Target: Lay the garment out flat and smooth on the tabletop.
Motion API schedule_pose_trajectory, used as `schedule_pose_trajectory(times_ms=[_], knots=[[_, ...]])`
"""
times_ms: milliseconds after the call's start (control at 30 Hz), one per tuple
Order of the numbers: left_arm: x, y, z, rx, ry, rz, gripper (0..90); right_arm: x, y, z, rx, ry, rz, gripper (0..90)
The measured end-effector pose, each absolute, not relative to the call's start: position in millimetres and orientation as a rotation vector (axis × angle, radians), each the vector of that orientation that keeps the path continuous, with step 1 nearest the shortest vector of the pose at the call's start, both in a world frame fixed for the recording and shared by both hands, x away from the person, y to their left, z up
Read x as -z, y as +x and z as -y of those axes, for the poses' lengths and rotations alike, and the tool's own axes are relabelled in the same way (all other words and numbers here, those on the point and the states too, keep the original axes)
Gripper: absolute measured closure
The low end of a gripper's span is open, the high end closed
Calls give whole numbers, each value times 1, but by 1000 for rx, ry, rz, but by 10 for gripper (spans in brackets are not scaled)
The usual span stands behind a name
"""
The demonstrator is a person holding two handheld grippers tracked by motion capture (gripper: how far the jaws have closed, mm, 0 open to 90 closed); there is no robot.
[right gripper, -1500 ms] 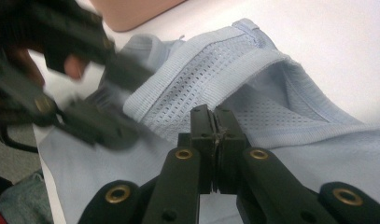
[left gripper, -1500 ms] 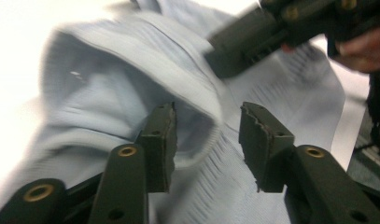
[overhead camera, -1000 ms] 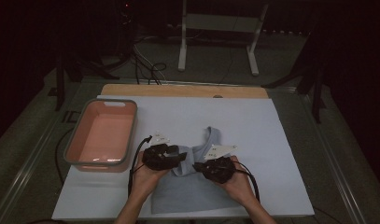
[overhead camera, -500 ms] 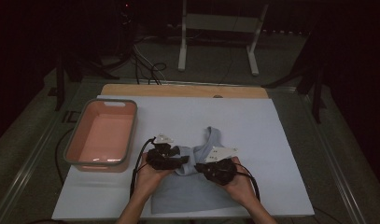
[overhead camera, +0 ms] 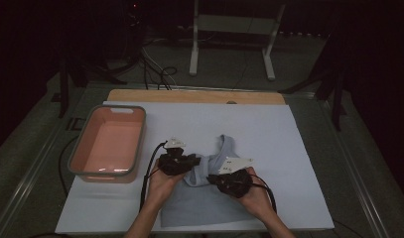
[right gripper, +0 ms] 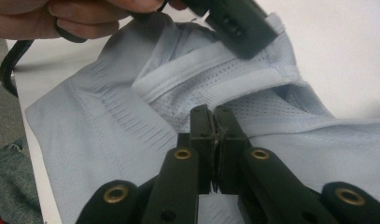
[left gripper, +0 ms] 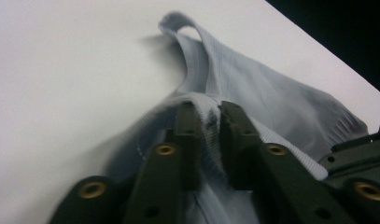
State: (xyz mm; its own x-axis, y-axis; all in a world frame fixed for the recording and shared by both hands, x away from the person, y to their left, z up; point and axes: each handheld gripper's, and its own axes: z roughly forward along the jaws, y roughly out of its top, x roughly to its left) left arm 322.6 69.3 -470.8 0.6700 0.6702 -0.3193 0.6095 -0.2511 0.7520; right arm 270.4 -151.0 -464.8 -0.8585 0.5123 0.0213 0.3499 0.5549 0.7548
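Dim room, white worktop [overhead camera: 289,134] | pale blue shirt [overhead camera: 204,201] lies at near edge | left claw [left gripper: 207,116] and right claw [right gripper: 214,122] each pinch its fabric | uneven pull risks slipping, bunching

Both forearms reach in side by side, the left tongs [overhead camera: 193,161] and the right tongs [overhead camera: 215,179] each pinched tight, jaws angled toward each other.

My left gripper [left gripper: 207,112] and right gripper [right gripper: 214,116] are matt black plastic with brass-coloured rivets. The pale blue garment [right gripper: 108,121] is soft ribbed cloth — open mesh inside. The pink tub [overhead camera: 109,144] looks like smooth, slightly glossy plastic.
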Motion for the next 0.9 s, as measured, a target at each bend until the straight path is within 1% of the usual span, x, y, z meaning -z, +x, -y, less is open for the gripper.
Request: schedule_pose_trajectory(times_ms=[33, 67, 100, 167, 300, 500, 567, 633, 700, 900], knots=[[469, 323, -69, -93, 1945, -993, 854, 465, 271, 152, -1196, 725, -2591, 855], [467, 324, -68, -104, 1946, -993, 868, 464, 271, 153, -1195, 741, -2586, 813], [466, 325, -68, -110, 1942, -999, 872, 464, 271, 155, -1199, 748, -2584, 744], [463, 328, -69, -127, 1928, -1007, 874, 463, 271, 159, -1200, 767, -2569, 655], [457, 333, -73, -163, 1908, -1019, 875, 462, 271, 172, -1169, 818, -2534, 541], [446, 341, -79, -212, 1879, -1036, 876, 467, 267, 199, -1094, 922, -2487, 478], [444, 343, -80, -226, 1870, -1042, 876, 468, 266, 203, -1089, 931, -2483, 473], [437, 348, -84, -256, 1855, -1053, 876, 470, 265, 221, -1061, 994, -2454, 456], [433, 351, -86, -270, 1849, -1060, 877, 472, 265, 229, -1048, 1029, -2443, 442], [427, 357, -90, -301, 1841, -1080, 877, 480, 267, 240, -1004, 1084, -2447, 426]])
